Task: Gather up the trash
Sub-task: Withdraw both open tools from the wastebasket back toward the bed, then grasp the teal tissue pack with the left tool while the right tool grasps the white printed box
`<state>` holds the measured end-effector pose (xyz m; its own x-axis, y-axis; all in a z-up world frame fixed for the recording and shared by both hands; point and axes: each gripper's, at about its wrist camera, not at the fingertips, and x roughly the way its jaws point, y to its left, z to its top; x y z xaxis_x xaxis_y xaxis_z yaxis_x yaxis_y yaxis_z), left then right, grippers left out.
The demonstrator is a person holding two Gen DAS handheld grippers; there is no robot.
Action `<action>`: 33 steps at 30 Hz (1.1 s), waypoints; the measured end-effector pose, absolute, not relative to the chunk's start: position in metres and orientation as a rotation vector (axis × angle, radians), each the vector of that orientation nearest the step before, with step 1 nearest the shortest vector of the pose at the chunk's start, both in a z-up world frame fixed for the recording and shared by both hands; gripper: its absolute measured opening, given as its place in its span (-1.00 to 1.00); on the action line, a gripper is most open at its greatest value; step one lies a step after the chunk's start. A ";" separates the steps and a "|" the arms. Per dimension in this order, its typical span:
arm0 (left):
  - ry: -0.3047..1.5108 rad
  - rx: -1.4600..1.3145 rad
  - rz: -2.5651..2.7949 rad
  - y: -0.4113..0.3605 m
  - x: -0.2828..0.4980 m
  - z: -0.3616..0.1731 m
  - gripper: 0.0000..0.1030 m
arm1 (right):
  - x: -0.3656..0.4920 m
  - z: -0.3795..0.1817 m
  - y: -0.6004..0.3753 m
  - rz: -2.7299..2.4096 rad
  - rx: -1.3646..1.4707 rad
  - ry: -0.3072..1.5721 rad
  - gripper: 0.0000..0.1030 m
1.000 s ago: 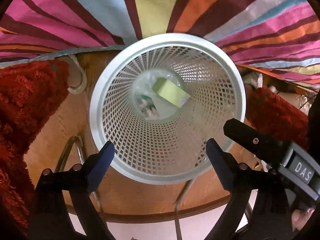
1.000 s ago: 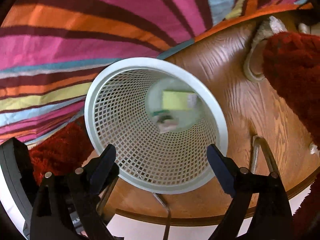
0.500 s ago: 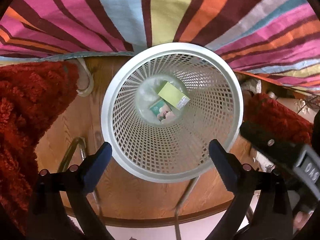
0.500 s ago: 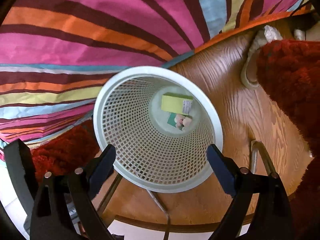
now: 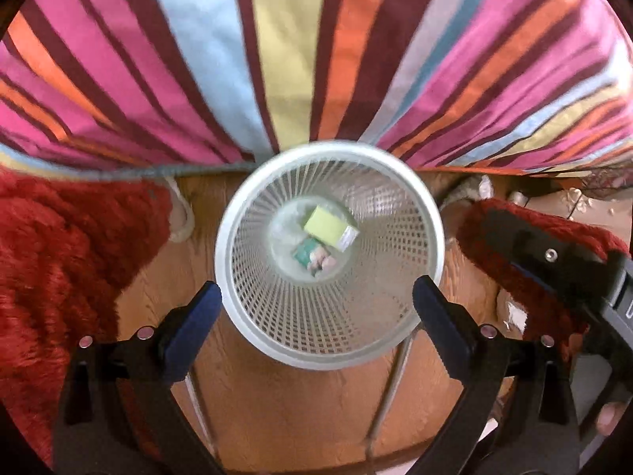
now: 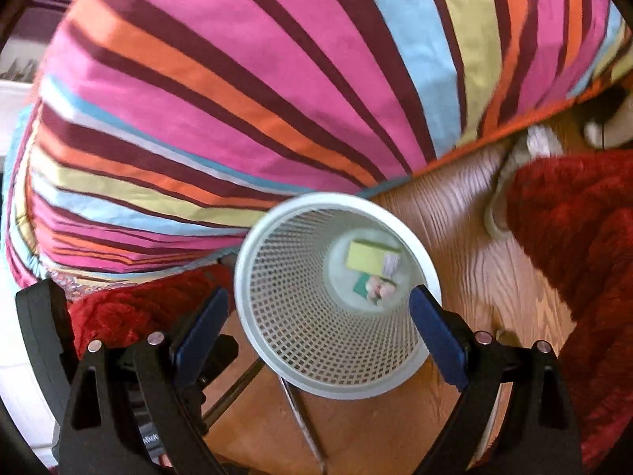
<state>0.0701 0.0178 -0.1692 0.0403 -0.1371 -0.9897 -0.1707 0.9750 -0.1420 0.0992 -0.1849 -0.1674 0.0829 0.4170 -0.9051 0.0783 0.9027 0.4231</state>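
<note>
A white mesh waste basket (image 5: 253,316) stands on a wooden floor, seen from above in both views; it also shows in the right wrist view (image 6: 277,340). At its bottom lie a yellow-green box (image 5: 326,227) (image 6: 364,256) and a green-and-pink packet (image 5: 314,257) (image 6: 374,287). My left gripper (image 5: 316,308) is open and empty above the basket's near rim. My right gripper (image 6: 318,312) is open and empty above the same rim.
A striped bedspread (image 5: 316,59) hangs behind the basket. Red shaggy rugs (image 5: 59,277) lie left and right of it. The right gripper's body (image 5: 573,277) shows at the right of the left wrist view. Metal legs (image 5: 387,388) cross the wooden floor (image 5: 296,407) below.
Both grippers have pulled back and up from the basket, which looks smaller now. The green-and-pink packet, blurred a second ago, has settled at the bottom beside the yellow-green box.
</note>
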 end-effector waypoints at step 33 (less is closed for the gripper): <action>0.891 -0.078 0.117 0.052 0.143 -0.012 0.83 | 0.165 -0.004 -0.222 0.388 0.110 0.742 0.85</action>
<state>0.1427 0.0517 -0.0117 0.6231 0.0691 -0.7791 -0.1341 0.9908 -0.0194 0.1653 -0.2218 -0.0036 0.6697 0.3821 -0.6368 -0.3054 0.9233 0.2328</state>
